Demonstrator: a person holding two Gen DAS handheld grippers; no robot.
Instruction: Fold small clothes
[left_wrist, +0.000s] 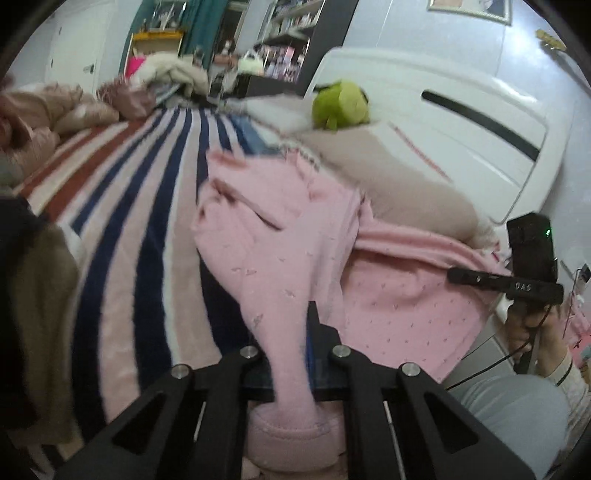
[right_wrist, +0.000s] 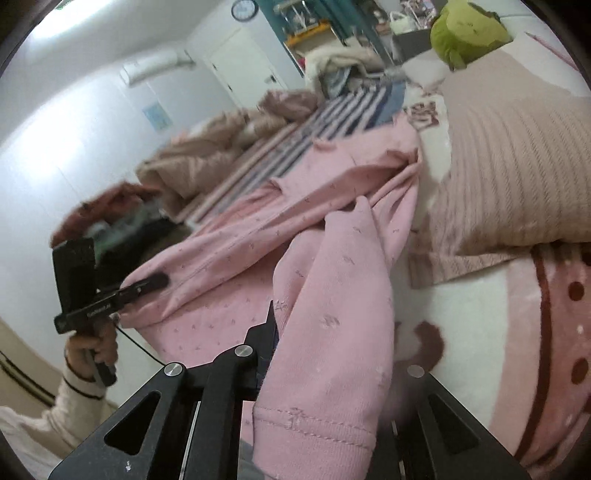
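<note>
Nearest the left wrist lens, the ribbed cuff end of the soft pink knitted garment with tiny embroidered motifs (left_wrist: 280, 258) spills over the black linkage, and the left claw (left_wrist: 295, 354) is clamped tight on that fabric, with a taut ridge of cloth running away from the pinch; the right claw (right_wrist: 291, 332) is likewise closed on a hemmed end of the same garment, which drapes over its own linkage. Gripping two ends at once looks meant to lift and spread the piece so it can be laid flat or doubled over. Beyond the claws the body of the garment lies rumpled on the bed, partly over the striped fleece blanket in navy, pink and rust (left_wrist: 147, 192) and against the beige ribbed knit pillow (right_wrist: 517, 166), so it is not yet folded. Farther off a green plush toy (left_wrist: 340, 105) sits by the white headboard (left_wrist: 461, 122), well clear of the work
</note>
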